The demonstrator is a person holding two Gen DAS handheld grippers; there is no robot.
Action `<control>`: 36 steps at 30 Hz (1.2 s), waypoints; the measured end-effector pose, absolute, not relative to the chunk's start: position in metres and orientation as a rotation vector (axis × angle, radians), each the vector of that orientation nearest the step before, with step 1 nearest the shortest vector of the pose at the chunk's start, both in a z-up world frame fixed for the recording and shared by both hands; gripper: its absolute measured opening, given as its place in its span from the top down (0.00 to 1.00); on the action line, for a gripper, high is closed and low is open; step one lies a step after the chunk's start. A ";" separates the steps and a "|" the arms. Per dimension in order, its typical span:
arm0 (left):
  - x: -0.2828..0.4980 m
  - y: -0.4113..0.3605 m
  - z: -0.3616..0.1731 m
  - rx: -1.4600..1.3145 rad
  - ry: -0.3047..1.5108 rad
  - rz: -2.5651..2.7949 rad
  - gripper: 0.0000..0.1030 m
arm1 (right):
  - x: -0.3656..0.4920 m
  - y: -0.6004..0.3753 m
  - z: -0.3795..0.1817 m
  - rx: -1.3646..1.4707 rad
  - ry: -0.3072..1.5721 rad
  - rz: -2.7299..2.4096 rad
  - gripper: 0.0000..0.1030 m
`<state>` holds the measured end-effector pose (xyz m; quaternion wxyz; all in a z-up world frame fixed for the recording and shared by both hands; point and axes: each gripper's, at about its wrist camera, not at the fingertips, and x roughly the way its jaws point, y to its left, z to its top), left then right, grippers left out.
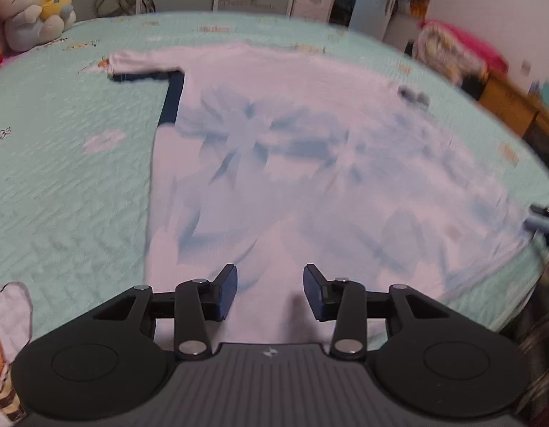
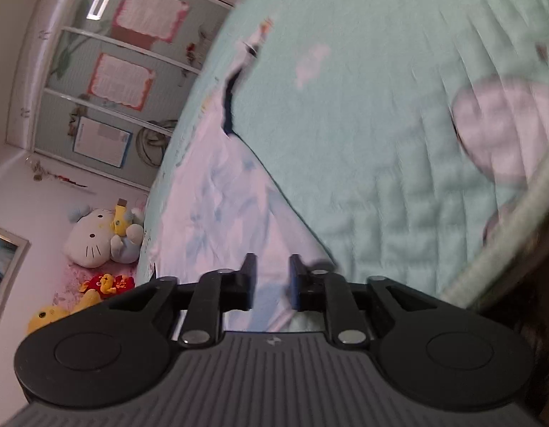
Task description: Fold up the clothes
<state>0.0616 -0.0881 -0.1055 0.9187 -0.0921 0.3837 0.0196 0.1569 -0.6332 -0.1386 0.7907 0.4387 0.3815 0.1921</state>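
My left gripper (image 1: 269, 291) hangs released over the shirt (image 1: 310, 163). My right gripper (image 2: 271, 281), fingers parted at the shirt's edge, grips nothing; a plush cat (image 1: 29, 3) sits at eleven o'clock.

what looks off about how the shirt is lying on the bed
The white shirt lies spread but rumpled, with creases across its middle. A dark layer peeks out under the sleeve. Nothing looks spilled or damaged.

white long-sleeved shirt (image 1: 310, 163), spread flat, rumpled

Left gripper (image 1: 269, 290): matte black linkage arms; silver pivot screws; ribbed grey body; dark blue fingers (image 1: 226, 293).
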 end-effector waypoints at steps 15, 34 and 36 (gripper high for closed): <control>0.074 -0.059 -0.113 -0.266 0.784 0.116 0.57 | 0.198 -0.601 -0.131 0.877 0.822 0.457 0.67; 0.146 -0.077 -0.103 -0.321 0.716 -0.119 0.57 | 0.188 -0.477 -0.112 0.657 0.917 0.679 0.72; 0.151 -0.069 -0.118 -0.282 0.763 -0.067 0.59 | 0.188 -0.455 -0.119 0.622 0.961 0.750 0.72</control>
